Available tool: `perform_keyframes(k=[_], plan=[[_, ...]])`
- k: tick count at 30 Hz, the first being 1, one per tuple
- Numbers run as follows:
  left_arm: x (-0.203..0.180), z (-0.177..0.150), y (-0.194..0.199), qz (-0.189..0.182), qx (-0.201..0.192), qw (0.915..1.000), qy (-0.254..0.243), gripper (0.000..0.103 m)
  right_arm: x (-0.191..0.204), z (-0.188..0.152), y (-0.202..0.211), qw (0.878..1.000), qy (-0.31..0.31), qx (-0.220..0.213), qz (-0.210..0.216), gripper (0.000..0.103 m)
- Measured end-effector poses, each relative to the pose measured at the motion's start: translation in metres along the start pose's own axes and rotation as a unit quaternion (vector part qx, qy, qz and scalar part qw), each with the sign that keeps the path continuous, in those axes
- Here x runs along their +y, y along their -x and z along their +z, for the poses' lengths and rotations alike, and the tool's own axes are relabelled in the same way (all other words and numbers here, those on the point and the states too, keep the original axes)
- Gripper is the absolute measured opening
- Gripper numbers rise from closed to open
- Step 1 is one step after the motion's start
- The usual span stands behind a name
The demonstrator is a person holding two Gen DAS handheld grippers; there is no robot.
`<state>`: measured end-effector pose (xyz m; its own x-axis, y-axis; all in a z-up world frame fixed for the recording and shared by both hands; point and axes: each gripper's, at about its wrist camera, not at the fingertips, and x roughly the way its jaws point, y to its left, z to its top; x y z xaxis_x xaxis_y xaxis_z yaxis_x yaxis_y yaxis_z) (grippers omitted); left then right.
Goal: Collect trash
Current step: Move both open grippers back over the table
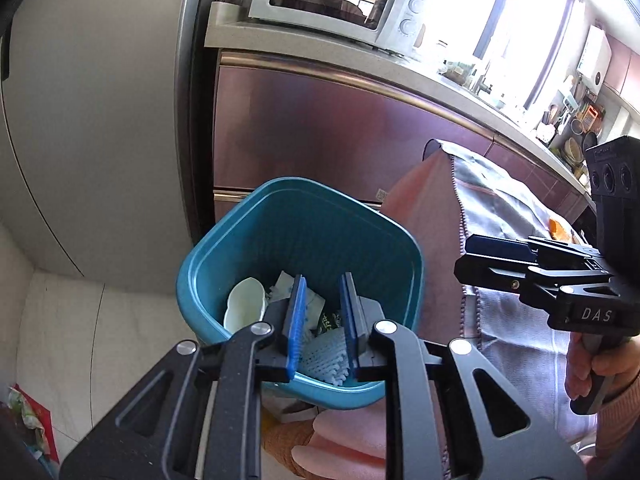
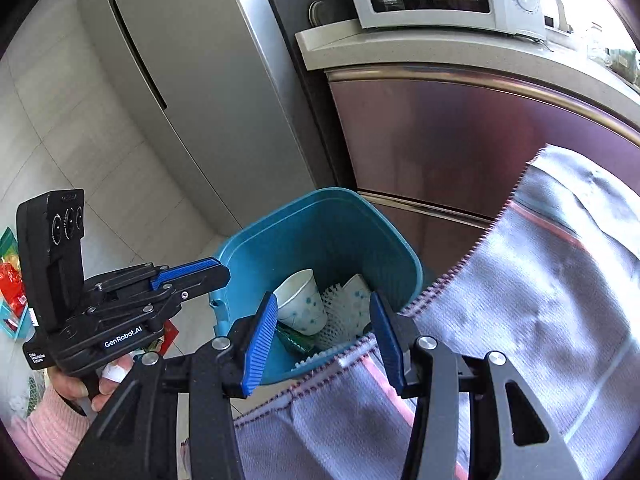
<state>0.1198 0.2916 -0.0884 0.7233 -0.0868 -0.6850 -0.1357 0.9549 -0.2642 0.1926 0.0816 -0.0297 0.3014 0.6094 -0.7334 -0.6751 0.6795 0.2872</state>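
Both hand-held grippers point steeply down over a teal bin [image 1: 300, 240] that stands on the pale tiled floor [image 1: 100, 320] at the foot of the kitchen cabinets [image 1: 320, 120]. The left hand-held gripper [image 1: 322, 320] hovers just above the bin's near rim, its blue pads a narrow gap apart with nothing between them. The right hand-held gripper [image 2: 324, 340] has its jaws parted wider, also empty, above the edge of a grey cloth [image 2: 520, 300] that drapes beside the bin.

A hand [image 2: 100, 380] in a pink sleeve grips the left tool's handle.

The collected trash lies in the bin's bottom: a paper cup [image 2: 300, 304] on its side, white foam netting [image 2: 340, 312] and crumpled wrappers.

Behind, a microwave [image 1: 332, 0] sits on the surface [image 1: 300, 46] at its left end, next to a tall grey refrigerator [image 2: 180, 80].
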Motion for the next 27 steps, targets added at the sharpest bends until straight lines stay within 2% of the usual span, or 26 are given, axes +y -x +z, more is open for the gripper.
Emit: perform_keyframes(k=[7, 9, 15, 20, 27], plan=[[-0.030, -0.003, 0.021, -0.026, -0.034, 0.9987, -0.029, 0.036, -0.005, -0.014, 0.032, 0.999, 0.005, -0.032, -0.004, 0.048], [-0.047, -0.003, 0.027, -0.035, -0.045, 0.9973, -0.048, 0.041, -0.007, -0.019, 0.043, 0.999, 0.005, -0.042, -0.002, 0.049], [-0.102, -0.007, 0.042, -0.081, -0.063, 0.9898, -0.099, 0.048, -0.014, -0.039, 0.086, 0.997, 0.001, -0.076, -0.019, 0.053], [-0.144, -0.017, 0.038, -0.128, -0.053, 0.9827, -0.123, 0.050, -0.032, -0.065, 0.123, 0.994, -0.021, -0.096, -0.048, 0.054], [-0.206, -0.036, 0.021, -0.178, -0.020, 0.9720, -0.152, 0.050, -0.075, -0.111, 0.172, 0.985, -0.079, -0.118, -0.098, 0.054]])
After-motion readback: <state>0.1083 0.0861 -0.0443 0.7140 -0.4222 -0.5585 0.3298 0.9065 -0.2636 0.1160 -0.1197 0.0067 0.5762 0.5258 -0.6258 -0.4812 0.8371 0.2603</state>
